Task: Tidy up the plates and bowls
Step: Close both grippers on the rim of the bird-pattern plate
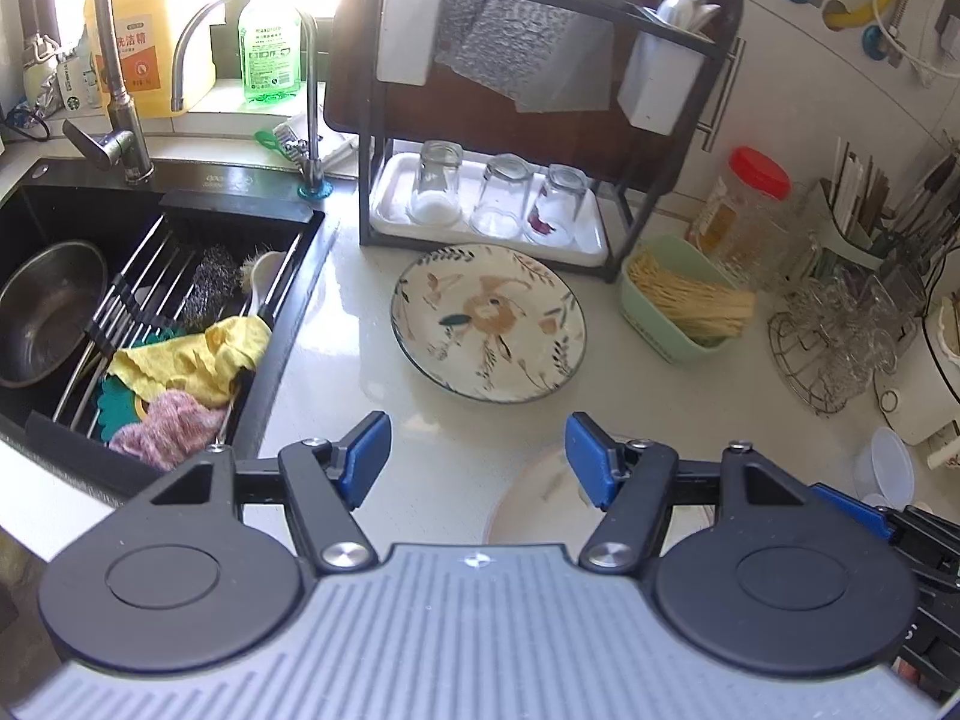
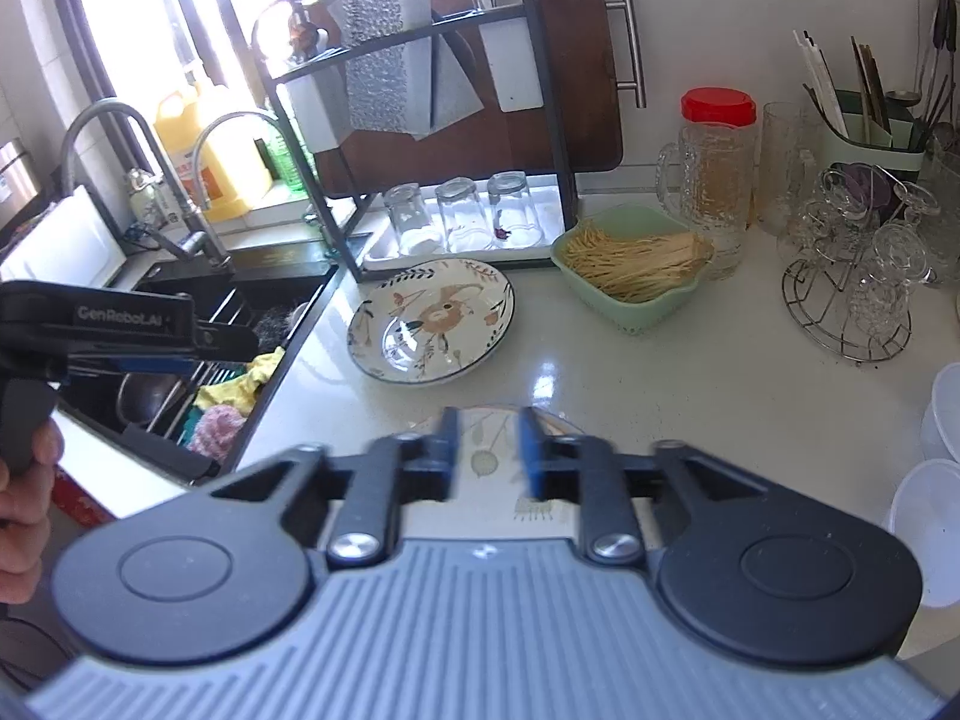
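Fingers of the left gripper are spread wide and hold nothing, above the white table. Right gripper fingers are slightly parted over a second plate; contact cannot be told. Floral plate lies flat before the dish rack.

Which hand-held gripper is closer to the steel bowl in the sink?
Left. The left hand-held gripper reaches over the sink beside the steel bowl; the right hand-held gripper is over the counter.

Counter: two floral plates. Rack tray: three upturned glasses. Two faucets.
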Action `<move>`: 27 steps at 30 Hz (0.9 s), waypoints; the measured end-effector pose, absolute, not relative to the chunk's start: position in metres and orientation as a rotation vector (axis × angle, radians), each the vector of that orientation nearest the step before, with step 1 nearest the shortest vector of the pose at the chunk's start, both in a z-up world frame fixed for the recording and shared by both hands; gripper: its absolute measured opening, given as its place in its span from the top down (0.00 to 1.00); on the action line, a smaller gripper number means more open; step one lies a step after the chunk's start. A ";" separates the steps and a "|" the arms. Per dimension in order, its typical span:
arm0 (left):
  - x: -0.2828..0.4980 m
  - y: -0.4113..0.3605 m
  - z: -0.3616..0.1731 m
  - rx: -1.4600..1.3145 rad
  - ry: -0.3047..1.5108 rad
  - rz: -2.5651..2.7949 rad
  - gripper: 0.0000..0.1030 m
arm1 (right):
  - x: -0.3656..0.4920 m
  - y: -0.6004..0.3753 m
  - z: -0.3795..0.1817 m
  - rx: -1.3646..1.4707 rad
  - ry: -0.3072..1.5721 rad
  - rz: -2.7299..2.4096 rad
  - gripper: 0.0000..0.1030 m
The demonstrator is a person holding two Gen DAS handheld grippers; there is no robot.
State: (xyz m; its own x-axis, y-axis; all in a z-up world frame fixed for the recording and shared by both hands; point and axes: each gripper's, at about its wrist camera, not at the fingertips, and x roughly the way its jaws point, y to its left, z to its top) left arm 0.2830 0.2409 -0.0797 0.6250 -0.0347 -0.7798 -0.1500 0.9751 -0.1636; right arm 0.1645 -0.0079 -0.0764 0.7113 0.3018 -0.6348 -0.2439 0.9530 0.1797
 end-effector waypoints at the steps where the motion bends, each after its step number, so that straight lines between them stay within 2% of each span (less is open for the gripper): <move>1: 0.286 0.244 -0.080 -0.220 0.895 0.065 0.32 | 0.167 -0.007 -0.076 0.092 0.718 0.303 0.60; 2: 0.290 0.246 -0.081 -0.218 0.896 0.063 0.32 | 0.170 -0.006 -0.077 0.102 0.720 0.307 0.55; 4: 0.297 0.251 -0.083 -0.216 0.900 0.056 0.32 | 0.177 -0.004 -0.080 0.124 0.725 0.294 0.22; 5: 0.300 0.253 -0.084 -0.217 0.903 0.051 0.32 | 0.179 -0.003 -0.081 0.129 0.722 0.276 0.18; 8: 0.308 0.259 -0.088 -0.226 0.917 0.029 0.31 | 0.188 0.004 -0.085 0.111 0.745 0.250 0.19; 15: 0.330 0.272 -0.099 -0.232 0.937 0.005 0.19 | 0.203 0.015 -0.092 0.117 0.781 0.225 0.19; 27: 0.377 0.313 -0.133 -0.269 0.966 -0.007 0.18 | 0.240 0.031 -0.105 0.156 0.809 0.168 0.20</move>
State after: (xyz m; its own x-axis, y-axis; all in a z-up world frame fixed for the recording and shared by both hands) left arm 0.3770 0.3127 -0.1332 0.5715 -0.1250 -0.8110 -0.1134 0.9668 -0.2289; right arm 0.2402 0.0308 -0.1052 0.6785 0.2085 -0.7044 -0.0894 0.9752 0.2025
